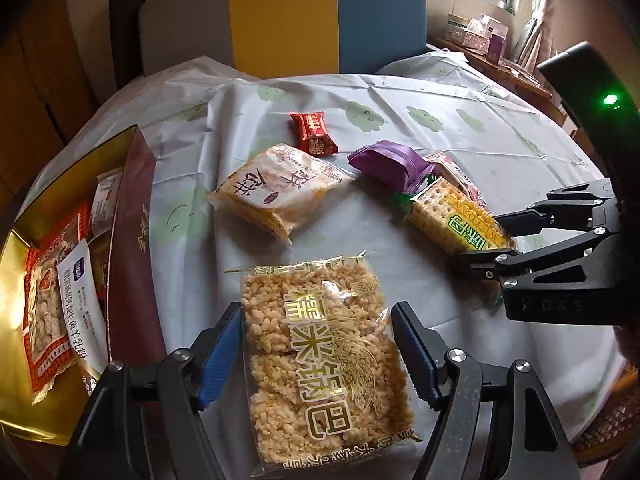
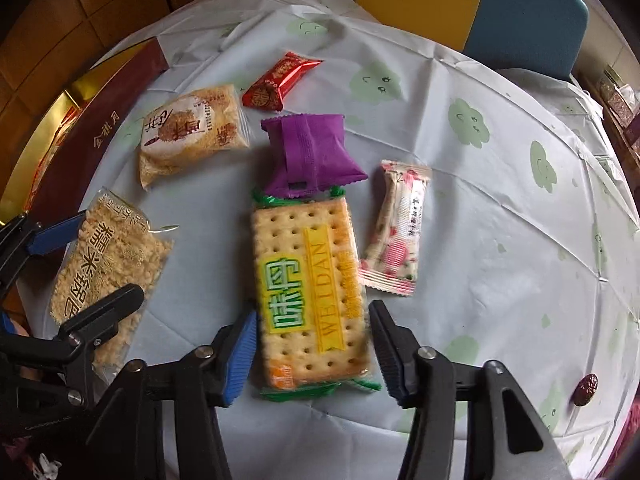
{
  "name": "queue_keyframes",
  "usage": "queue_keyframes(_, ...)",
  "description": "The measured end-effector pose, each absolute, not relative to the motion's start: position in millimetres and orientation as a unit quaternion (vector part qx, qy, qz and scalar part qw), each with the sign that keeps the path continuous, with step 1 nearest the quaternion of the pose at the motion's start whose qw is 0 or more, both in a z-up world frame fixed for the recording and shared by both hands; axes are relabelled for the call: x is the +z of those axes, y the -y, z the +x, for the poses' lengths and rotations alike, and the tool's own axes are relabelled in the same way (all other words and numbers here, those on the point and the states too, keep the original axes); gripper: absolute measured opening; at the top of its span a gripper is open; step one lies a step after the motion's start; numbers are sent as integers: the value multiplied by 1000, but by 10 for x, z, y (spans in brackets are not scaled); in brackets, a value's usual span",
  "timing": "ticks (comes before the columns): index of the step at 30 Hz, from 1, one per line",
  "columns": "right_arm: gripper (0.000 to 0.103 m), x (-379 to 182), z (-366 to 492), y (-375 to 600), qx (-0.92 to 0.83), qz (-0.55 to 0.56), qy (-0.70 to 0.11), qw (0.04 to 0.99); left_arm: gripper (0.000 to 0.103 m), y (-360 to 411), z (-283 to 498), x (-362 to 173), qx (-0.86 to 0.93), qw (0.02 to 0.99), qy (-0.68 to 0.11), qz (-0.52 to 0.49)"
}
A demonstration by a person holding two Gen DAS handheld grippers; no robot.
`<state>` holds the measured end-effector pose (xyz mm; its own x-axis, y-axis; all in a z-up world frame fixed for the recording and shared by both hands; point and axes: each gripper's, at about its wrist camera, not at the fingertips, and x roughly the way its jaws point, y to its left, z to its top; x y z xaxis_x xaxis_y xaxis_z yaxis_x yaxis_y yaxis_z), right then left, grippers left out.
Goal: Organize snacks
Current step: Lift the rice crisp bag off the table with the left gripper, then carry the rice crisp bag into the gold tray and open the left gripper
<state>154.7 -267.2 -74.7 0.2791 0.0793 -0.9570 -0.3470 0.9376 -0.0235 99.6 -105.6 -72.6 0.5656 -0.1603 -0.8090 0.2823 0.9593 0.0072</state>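
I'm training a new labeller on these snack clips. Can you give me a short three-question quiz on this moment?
1. True or false: the purple packet lies apart from the cracker pack.
2. Which snack lies between the fingers of the left gripper? A) red candy B) puffed rice cake pack C) floral packet
3. Fill in: the gold-lined box sits at the table's ____ edge in the left wrist view.

Key: 1. False; its end overlaps the cracker pack's top end. 2. B. 3. Left.
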Motion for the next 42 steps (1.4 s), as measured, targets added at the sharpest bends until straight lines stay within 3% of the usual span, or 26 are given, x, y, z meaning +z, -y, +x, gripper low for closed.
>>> queue_keyframes(21, 50, -787, 1484, 2633, 144, -131, -574, 796, 72, 963, 612, -281, -140, 904, -400, 55)
queue_keyframes(22, 50, -786, 1484, 2634, 144, -131, -574, 796, 68, 953, 594, -252, -140, 905, -397, 55)
queue_keyframes(24, 49, -783, 1498, 2639, 144, -134, -573, 796, 30, 926, 581, -203, -132, 908, -394, 58)
queue_keyframes(25, 49, -765, 1496, 2643, 144, -134, -573, 796, 30, 906, 590, -182, -133, 907, -396, 54)
queue_keyframes(31, 49, -767, 1468, 2620, 145, -144, -568, 797, 30, 864, 688, -346, -146, 890, -430, 45)
queue_keyframes(36, 49, -771, 1459, 2625, 145, -144, -567, 798, 55, 868, 665, -424, -156, 880, -448, 28)
queue_keyframes(42, 50, -767, 1476, 2634, 145, -141, -570, 796, 69, 980, 761, -511, -168, 858, -486, 10)
